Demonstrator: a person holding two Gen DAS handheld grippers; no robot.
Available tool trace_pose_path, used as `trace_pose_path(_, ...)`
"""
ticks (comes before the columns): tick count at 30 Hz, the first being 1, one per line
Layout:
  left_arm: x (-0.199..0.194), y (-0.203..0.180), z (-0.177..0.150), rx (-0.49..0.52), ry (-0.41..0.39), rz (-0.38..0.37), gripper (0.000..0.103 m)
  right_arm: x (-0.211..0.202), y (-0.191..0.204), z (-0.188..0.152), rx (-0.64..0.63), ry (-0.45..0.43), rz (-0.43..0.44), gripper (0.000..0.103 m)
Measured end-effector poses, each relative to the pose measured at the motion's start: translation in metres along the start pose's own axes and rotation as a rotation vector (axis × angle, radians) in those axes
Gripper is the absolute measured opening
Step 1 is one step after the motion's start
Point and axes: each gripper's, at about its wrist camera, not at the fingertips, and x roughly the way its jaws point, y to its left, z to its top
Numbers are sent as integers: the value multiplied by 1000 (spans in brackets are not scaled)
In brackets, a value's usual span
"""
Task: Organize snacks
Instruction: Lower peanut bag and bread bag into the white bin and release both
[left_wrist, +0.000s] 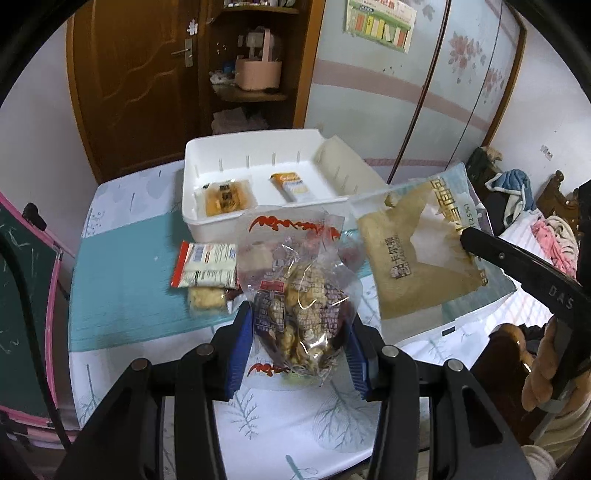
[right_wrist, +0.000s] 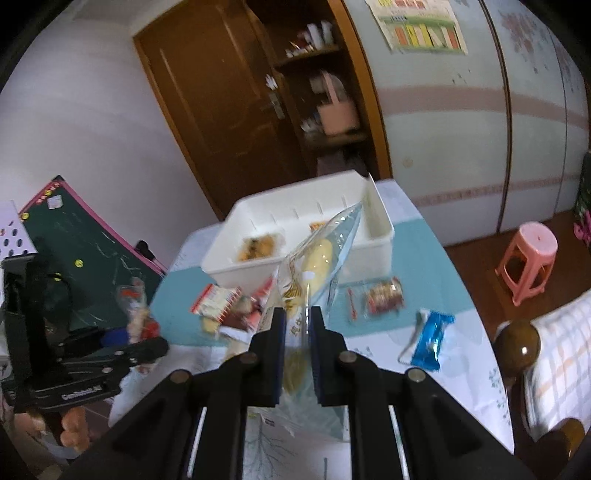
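My left gripper (left_wrist: 301, 328) is shut on a clear bag of brown snack pieces with red print (left_wrist: 299, 295), held above the table. My right gripper (right_wrist: 297, 321) is shut on a flat light-blue packet with a yellow cake inside (right_wrist: 321, 258); the same packet (left_wrist: 417, 251) hangs at the right in the left wrist view. A white bin (left_wrist: 258, 155) at the table's far side holds two small packets, an orange-brown one (left_wrist: 227, 199) and a yellow-white one (left_wrist: 293, 184). In the right wrist view the left gripper (right_wrist: 129, 332) shows at the left with its bag.
Loose snacks lie on the teal tablecloth (left_wrist: 129, 288): a red-white packet (left_wrist: 207, 266), a red-wrapped clear packet (right_wrist: 380, 295) and a blue packet (right_wrist: 430, 339). A green chalkboard (right_wrist: 85, 240) leans at the left. A pink stool (right_wrist: 528, 251) and a bed (right_wrist: 557, 369) stand at the right.
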Motion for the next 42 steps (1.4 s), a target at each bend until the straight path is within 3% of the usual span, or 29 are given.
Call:
trace_pose_path(8,-13,-8,25,37,-51,10,45,-16,21,29,-68,-87,29,12)
trace_pose_path(20,-12,-3,105,59,-150,76,45,9,35,97,-142,-173,-3,12)
trace_pose_path(30,24,11,187,60,-183,161,45,49,23,160,-126,-208,-78,12)
trace_pose_path(39,72,19,225,43,-135,173,45,100,13,191,-72,-148,-112,12)
trace_pose_path(41,84,20,228,42,-112,185,49,116,12,191,-69,-117,-120,12)
trace_pose_path(42,90,20,228,42,-101,192,64,122,11,191,-70,-100,-121,13)
